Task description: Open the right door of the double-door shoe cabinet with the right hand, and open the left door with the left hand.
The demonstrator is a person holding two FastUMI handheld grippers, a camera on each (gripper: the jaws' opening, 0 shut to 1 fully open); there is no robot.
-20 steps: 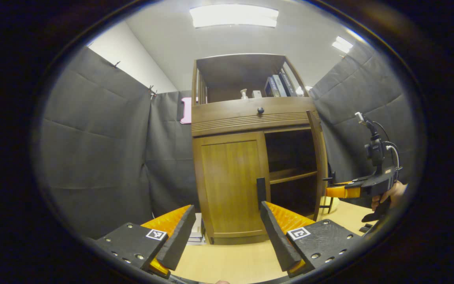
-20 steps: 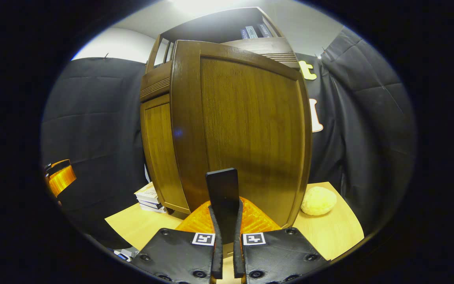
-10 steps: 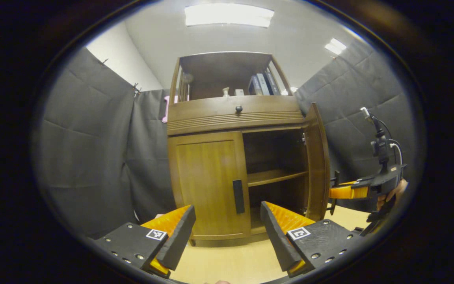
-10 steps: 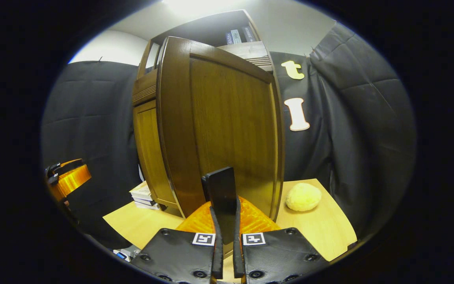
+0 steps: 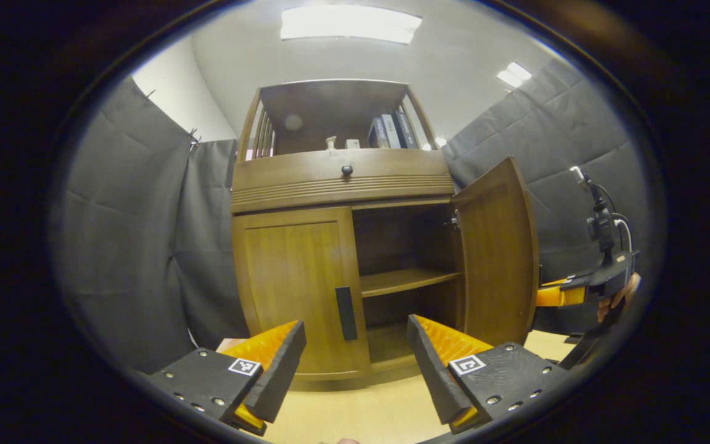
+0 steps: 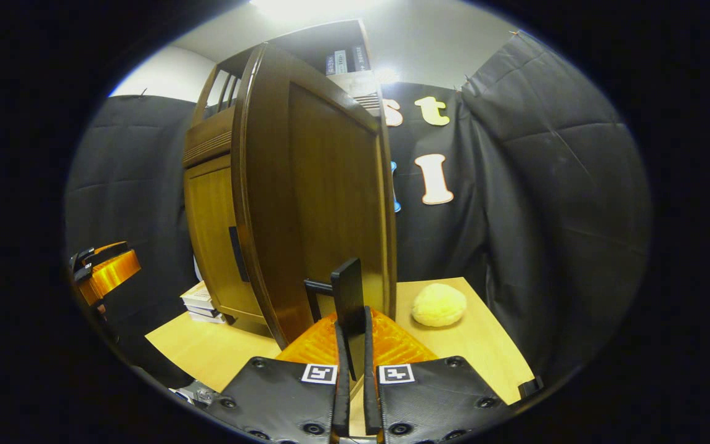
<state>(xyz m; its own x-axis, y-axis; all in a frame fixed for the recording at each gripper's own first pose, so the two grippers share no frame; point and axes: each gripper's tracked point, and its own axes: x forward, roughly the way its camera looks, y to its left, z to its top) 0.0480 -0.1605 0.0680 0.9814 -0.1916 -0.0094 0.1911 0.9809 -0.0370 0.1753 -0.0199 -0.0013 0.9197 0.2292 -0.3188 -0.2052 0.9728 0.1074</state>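
Right gripper (image 6: 352, 370) clenched on right door (image 5: 498, 246) handle (image 6: 349, 295), cabinet (image 5: 342, 185) shelf (image 5: 405, 280) bare, left gripper (image 5: 355, 364) released before closed left door (image 5: 296, 290).

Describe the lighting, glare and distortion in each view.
Left gripper view: ceiling light panel blown out white; fisheye bows the cabinet and the open right door; focus sharp. Right gripper view: glare at the top edge, the right door bulges strongly, its dark handle pinched in the right claw.
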